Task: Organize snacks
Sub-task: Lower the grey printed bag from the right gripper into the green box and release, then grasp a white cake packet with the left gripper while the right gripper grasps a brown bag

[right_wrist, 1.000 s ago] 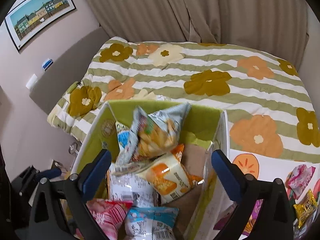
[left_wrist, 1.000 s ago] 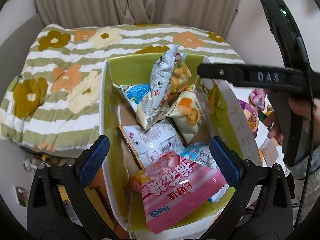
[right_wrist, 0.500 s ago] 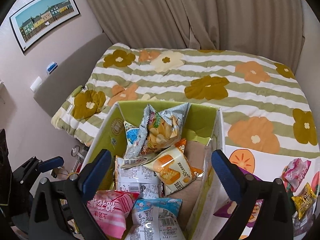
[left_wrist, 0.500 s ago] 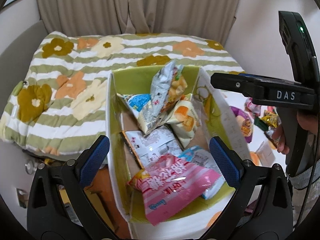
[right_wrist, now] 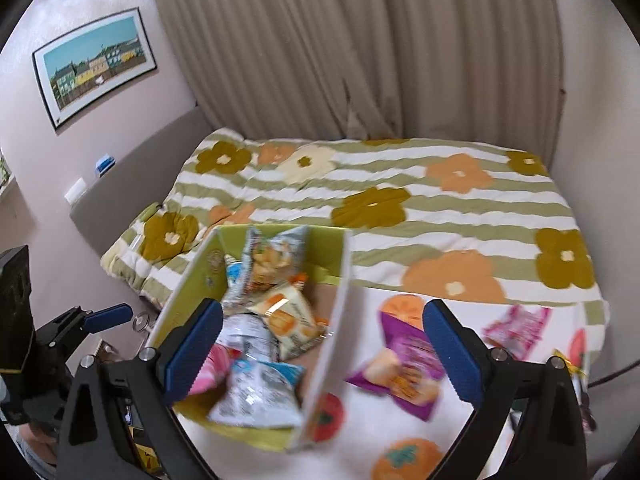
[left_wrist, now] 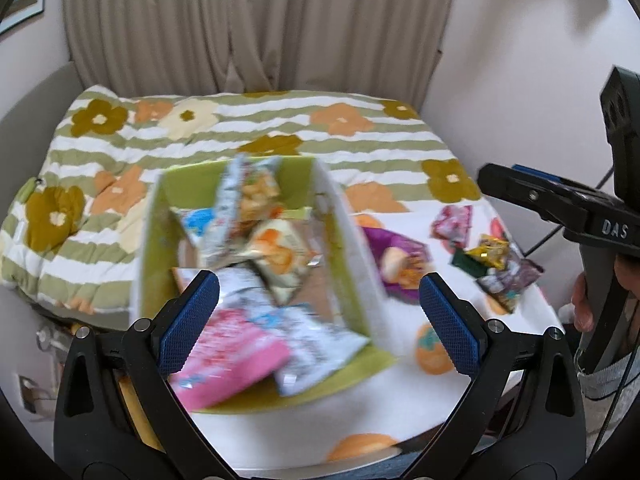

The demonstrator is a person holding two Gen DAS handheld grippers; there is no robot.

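Observation:
A green-lined cardboard box (left_wrist: pixel 344 240) (right_wrist: pixel 332 320) stands on a white table with orange fruit prints, holding several snack packets, among them a pink one (left_wrist: pixel 228 356) and an orange-and-white one (right_wrist: pixel 286 322). A purple packet (left_wrist: pixel 400 264) (right_wrist: pixel 404 368) lies on the table right of the box. More packets (left_wrist: pixel 492 256) lie farther right, one of them pink (right_wrist: pixel 516 326). My left gripper (left_wrist: pixel 320 320) is open and empty above the box's near end. My right gripper (right_wrist: pixel 322 350) is open and empty above the box's right wall; it also shows at the right of the left wrist view (left_wrist: pixel 560 200).
A bed with a green-striped flowered quilt (left_wrist: pixel 248 140) (right_wrist: pixel 400 196) lies behind the table. Beige curtains (right_wrist: pixel 360 48) hang behind it. A framed picture (right_wrist: pixel 94 68) hangs on the left wall. The table's near edge (left_wrist: pixel 360 464) is just below the left gripper.
Both grippers have pulled back and up from the box and swung right, so the table and the loose packets beside the box have come into view. Both stay open.

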